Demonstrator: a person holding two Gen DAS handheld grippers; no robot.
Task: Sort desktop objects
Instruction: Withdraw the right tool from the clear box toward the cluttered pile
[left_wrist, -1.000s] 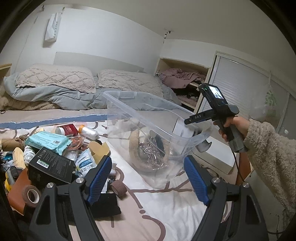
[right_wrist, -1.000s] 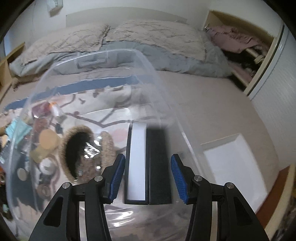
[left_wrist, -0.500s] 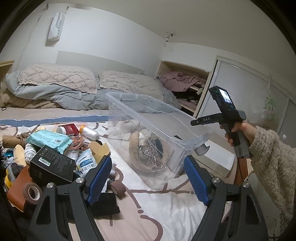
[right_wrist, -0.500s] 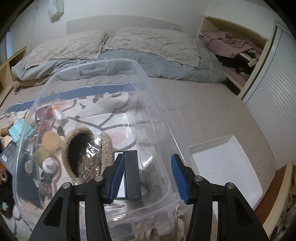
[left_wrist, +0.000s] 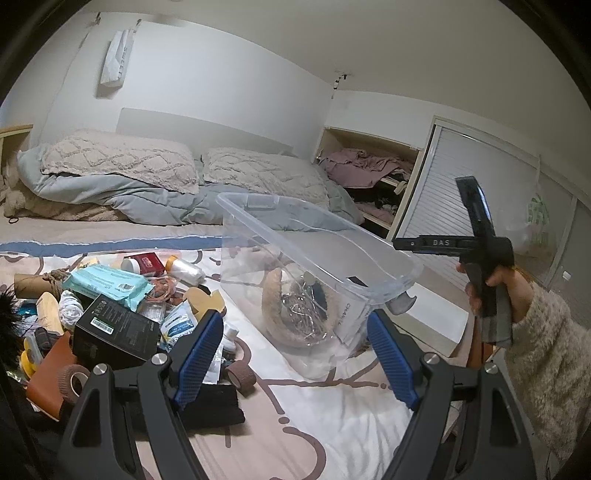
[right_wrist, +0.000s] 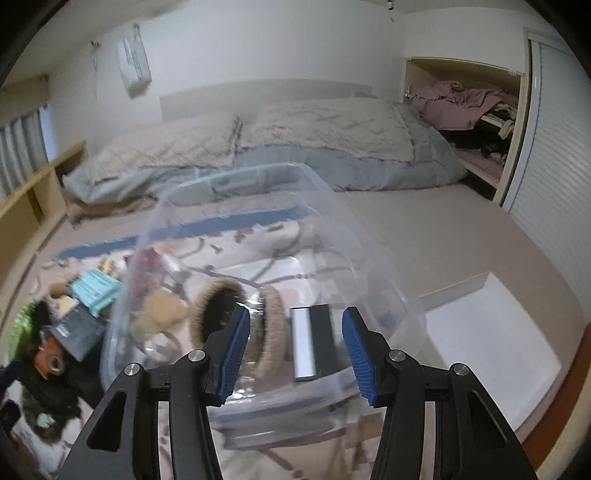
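On the bed, a patterned sheet is spread, and the things to be sorted are laid on it. One clear bin is stood to the right of the heap. Held inside it: one round woven basket of metal clips, and one black-and-silver case lying flat. One heap of clutter is left outside, in which one black box, one teal wipes pack and two brown tape rolls are counted. Left tongs are held apart and empty, short of the heap. Right tongs are held apart above the bin, nothing between them. A deposit is judged finished; a fresh item from the heap is called for next.
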